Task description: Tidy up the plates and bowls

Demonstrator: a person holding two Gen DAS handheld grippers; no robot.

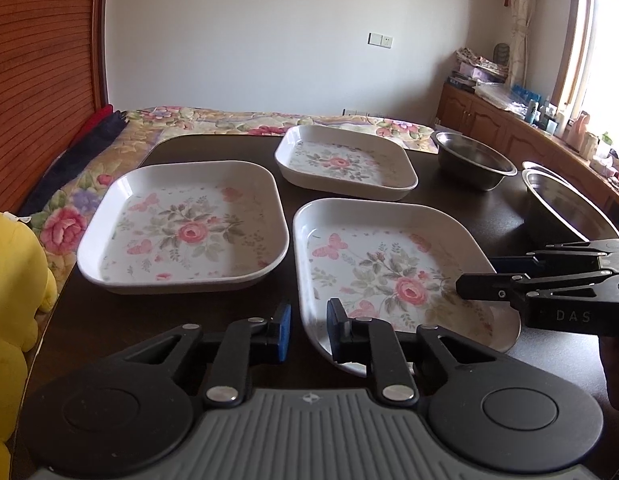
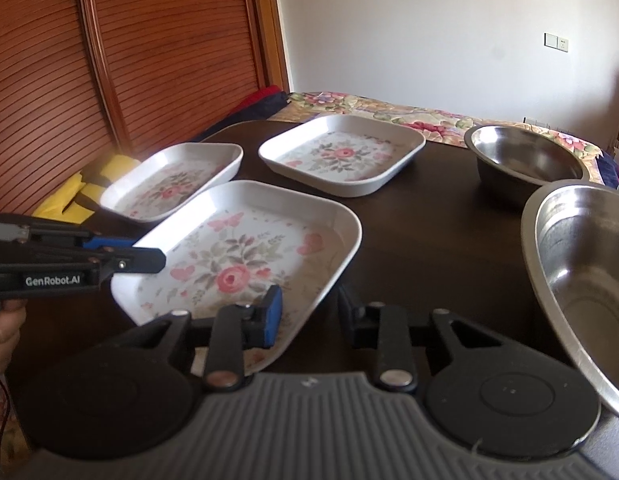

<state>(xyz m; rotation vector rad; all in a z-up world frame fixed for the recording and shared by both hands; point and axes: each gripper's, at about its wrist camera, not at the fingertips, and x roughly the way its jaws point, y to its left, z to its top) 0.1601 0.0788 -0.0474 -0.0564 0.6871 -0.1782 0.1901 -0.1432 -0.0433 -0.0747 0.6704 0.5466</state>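
Observation:
Three white square plates with rose prints lie on a dark table. The near plate has both grippers at it. My left gripper is open and straddles its left rim, one blue pad inside and one outside. My right gripper is open across its right rim. The left plate and far plate lie apart. A far steel bowl and a near steel bowl stand to the right.
A yellow plush toy sits off the table's left edge. Behind the table lies a bed with a floral cover, and a slatted wooden door rises at the left. A cluttered wooden cabinet runs under the window. A hand holds the left gripper.

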